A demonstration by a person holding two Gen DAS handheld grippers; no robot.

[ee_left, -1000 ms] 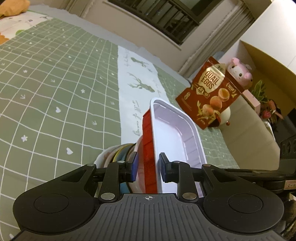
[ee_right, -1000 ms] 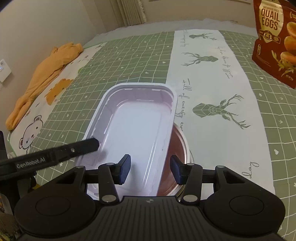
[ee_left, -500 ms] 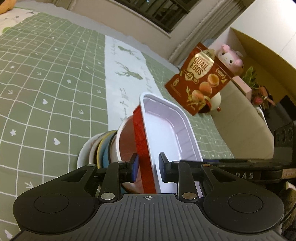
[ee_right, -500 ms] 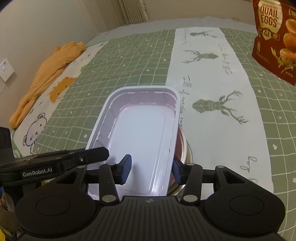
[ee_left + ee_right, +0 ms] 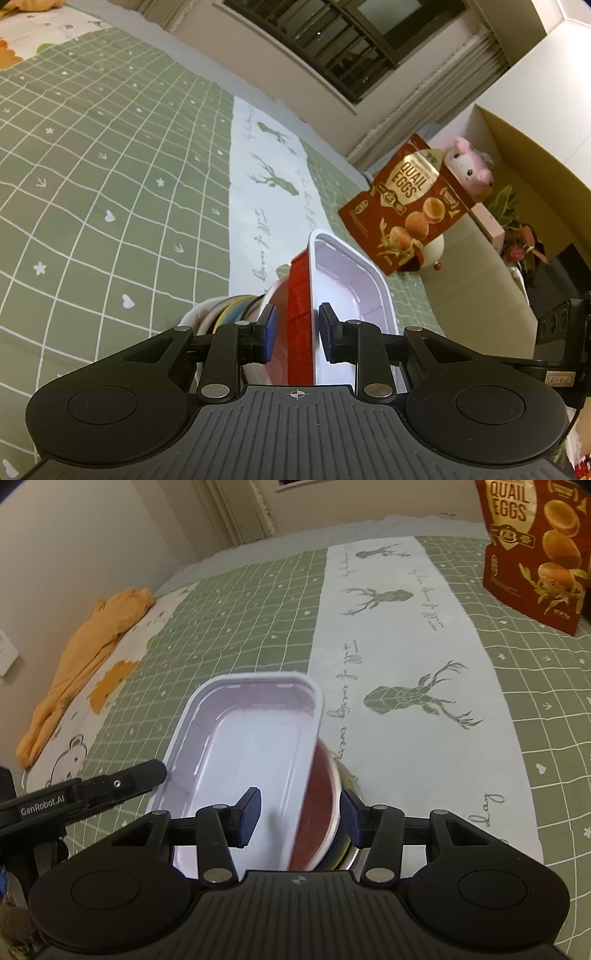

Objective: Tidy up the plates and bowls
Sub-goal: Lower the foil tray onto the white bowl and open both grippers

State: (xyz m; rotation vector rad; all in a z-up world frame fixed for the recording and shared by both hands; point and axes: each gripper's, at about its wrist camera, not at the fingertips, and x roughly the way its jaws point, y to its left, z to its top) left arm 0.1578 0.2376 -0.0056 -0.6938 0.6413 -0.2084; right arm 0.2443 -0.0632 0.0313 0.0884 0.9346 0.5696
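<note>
A green checked cloth [image 5: 92, 177] with a white deer-printed strip [image 5: 406, 672] down its middle covers the whole surface. On it, beyond the tray, stands a red quail-egg bag [image 5: 406, 206]; a pink plush pig [image 5: 469, 166] sits behind the bag, off the cloth, and an orange garment [image 5: 88, 650] lies at the cloth's far edge, well apart from the tray.

The tray [image 5: 251, 746], red outside and white inside, lies tilted on a stack of bowls and plates [image 5: 229, 310], over a red-lined bowl [image 5: 317, 805] at the top of the stack.

The left gripper [image 5: 295, 334] straddles one long wall of the tray; its jaws have just been opening, and the fingers [image 5: 267, 332] now stand slightly off the wall, a small gap on each side. The right gripper [image 5: 299, 816] has the tray's opposite wall and the bowl's rim between its spread jaws; neither pad visibly presses on them.
</note>
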